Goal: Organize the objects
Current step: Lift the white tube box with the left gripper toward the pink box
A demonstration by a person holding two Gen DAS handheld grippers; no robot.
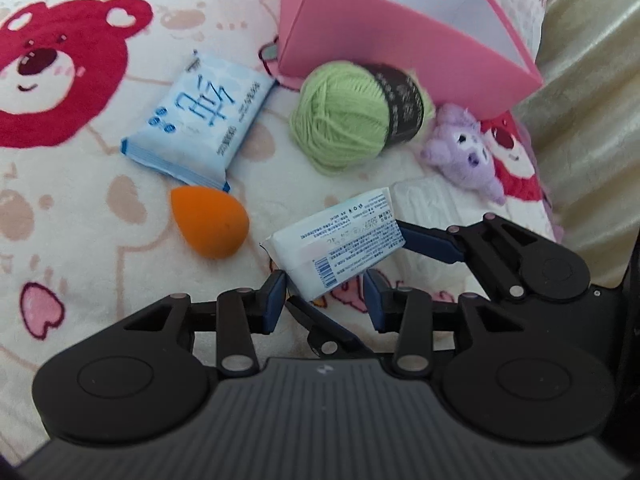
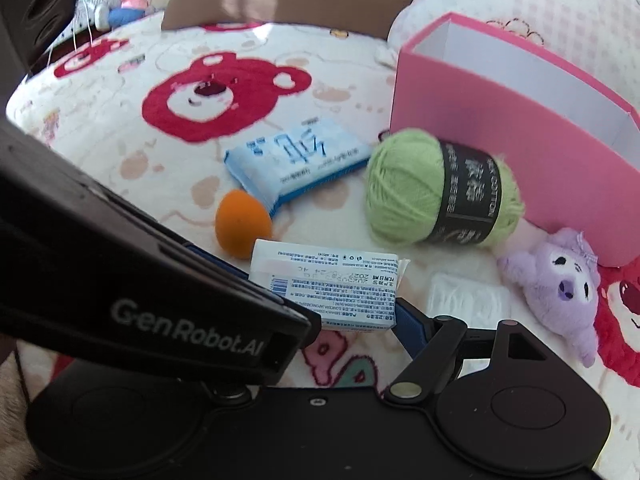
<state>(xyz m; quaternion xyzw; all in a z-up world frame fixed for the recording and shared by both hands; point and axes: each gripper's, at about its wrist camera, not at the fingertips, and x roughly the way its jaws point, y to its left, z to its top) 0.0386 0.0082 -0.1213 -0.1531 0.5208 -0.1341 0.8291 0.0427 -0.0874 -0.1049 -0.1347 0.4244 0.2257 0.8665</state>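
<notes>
The left gripper (image 1: 324, 302) is angled steeply downward, its pads slightly apart about the near corner of the white packet (image 1: 340, 244) without pressing it. The packet is clamped end to end by the right gripper (image 1: 348, 266) and tilted above the blanket (image 1: 100, 240). Beyond are seen an orange sponge (image 1: 208, 222), green yarn (image 1: 336, 120) and a pink box (image 1: 360, 40).

Near the one pink box (image 1: 384, 36): one green yarn ball (image 1: 340, 116), one purple plush toy (image 1: 464, 152), one orange makeup sponge (image 1: 210, 222), two tissue packs (image 1: 200, 116) (image 1: 340, 244), and one clear packet (image 2: 466, 296).
</notes>
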